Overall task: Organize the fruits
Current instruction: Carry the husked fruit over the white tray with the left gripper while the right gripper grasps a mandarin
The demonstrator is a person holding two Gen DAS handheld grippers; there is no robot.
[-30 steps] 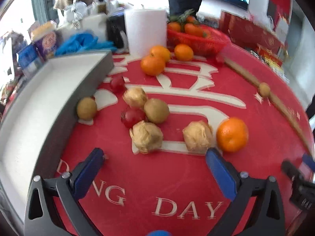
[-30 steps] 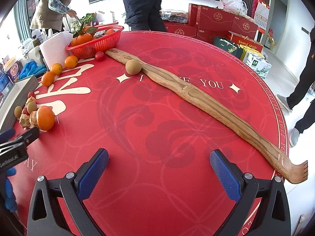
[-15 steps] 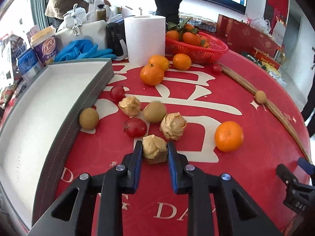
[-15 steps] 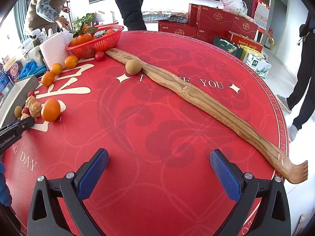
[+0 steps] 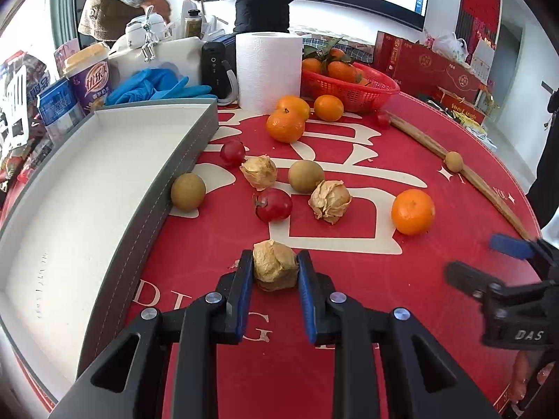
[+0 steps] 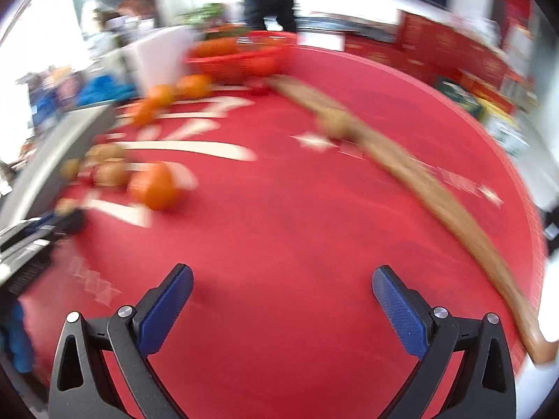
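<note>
My left gripper (image 5: 275, 268) is shut on a papery husked fruit (image 5: 275, 268) and holds it just above the red table. Two more husked fruits (image 5: 329, 199), cherry tomatoes (image 5: 273, 205), brown kiwis (image 5: 188, 191) and oranges (image 5: 413, 211) lie beyond it. A grey tray with a white inside (image 5: 70, 188) lies to the left. My right gripper (image 6: 282, 293) is open and empty over bare red table; the view is blurred. It also shows at the right of the left wrist view (image 5: 489, 262).
A red basket of oranges (image 5: 349, 83), a paper roll (image 5: 269, 70), blue gloves (image 5: 153, 85), cups and packets stand at the back. A long wooden back scratcher (image 6: 412, 188) lies across the table with a kiwi (image 5: 453, 161) on it. People stand behind the table.
My left gripper closed on the husked fruit and drew it back from the pile. My right gripper has swung left toward the fruit, which blurs its view.
</note>
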